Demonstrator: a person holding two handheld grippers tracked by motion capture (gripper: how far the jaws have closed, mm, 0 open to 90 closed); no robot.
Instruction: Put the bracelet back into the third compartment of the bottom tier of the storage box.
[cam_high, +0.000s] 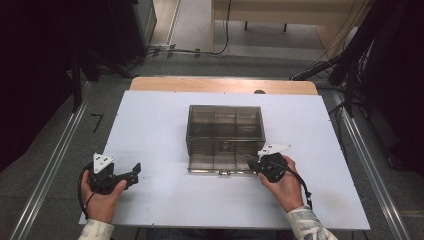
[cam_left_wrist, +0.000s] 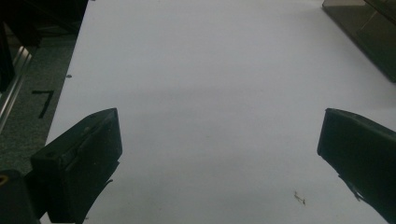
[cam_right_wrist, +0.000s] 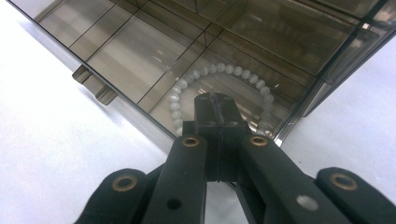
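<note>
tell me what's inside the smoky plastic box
A ring of white beads lies in a near compartment of the box, beside the shut right gripper, whose jaws cover part of the ring. The other compartments look empty, though the tinted plastic leaves them dim.

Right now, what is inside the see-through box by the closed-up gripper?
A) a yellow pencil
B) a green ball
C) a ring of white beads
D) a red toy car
C: in the right gripper view a ring of white beads lies in the smoky clear box, just past the shut right gripper.
</note>
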